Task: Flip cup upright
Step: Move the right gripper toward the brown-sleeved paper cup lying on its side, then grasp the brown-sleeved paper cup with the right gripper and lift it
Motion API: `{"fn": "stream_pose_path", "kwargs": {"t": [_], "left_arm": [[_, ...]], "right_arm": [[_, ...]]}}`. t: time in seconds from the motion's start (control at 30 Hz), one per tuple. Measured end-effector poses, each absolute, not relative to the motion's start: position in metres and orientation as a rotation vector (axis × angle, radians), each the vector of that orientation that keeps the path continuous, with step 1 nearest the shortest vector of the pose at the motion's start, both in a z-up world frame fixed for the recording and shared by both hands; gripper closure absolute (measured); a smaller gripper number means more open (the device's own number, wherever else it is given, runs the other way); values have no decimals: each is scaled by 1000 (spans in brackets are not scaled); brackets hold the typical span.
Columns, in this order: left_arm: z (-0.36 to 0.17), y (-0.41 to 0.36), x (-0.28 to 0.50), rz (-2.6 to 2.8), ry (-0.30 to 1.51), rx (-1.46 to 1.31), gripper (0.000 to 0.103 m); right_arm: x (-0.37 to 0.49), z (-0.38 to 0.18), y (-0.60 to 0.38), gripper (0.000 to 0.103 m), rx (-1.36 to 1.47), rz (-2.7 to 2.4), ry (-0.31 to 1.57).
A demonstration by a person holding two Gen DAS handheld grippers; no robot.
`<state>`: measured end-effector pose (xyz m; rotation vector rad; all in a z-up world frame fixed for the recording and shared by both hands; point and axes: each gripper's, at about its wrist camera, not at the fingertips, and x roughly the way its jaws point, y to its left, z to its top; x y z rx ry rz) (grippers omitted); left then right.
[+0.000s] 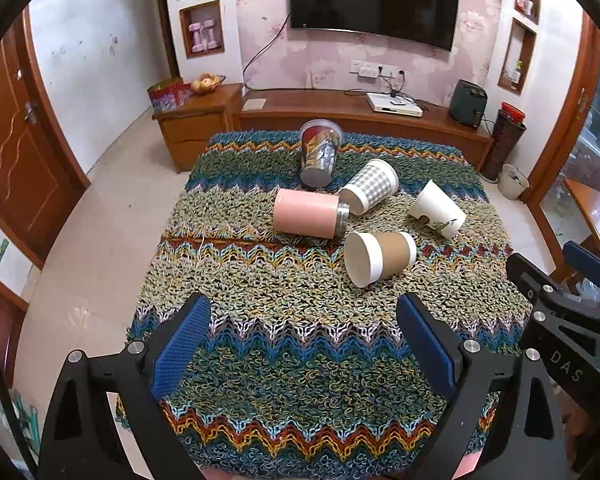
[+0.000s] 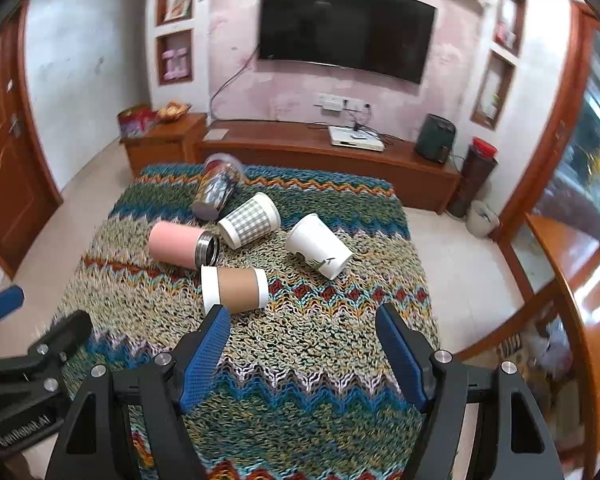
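Nothing is flipped yet: all five cups lie toppled on the knitted cloth (image 1: 260, 360), the brown-sleeved cup (image 2: 234, 289) nearest at my right gripper's (image 2: 302, 356) eleven o'clock, and both it and my left gripper (image 1: 304, 348) are spread wide and empty.

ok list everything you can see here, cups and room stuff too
brown-sleeve paper cup: 1, white and brown, on its side, nearest the grippers
pink tumbler: 1, pink with steel mouth, on its side, left of centre
checked cup: 1, grey-white, on its side, behind the tumbler
white cup: 1, white with leaf print, on its side, right
printed cup: 1, multicolour, on its side, far end
woven cloth: 1, multicolour zigzag, under the cups
TV: 1, black, on the wall
left gripper: 1, black with blue pads, open
right gripper: 1, same, open
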<state>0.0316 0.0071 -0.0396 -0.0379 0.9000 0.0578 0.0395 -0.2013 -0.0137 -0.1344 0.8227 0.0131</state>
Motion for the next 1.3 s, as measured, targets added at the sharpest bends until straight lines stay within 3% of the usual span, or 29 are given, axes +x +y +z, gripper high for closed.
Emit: {"fn": "stream_pose_path", "kwargs": {"t": [0.73, 1.3], "left_arm": [[-75, 27, 78, 182, 949, -76, 8], [-134, 49, 98, 285, 1120, -91, 8]], "right_arm": [[105, -63, -168, 27, -584, 402, 794], [139, -151, -118, 27, -994, 652, 788]]}}
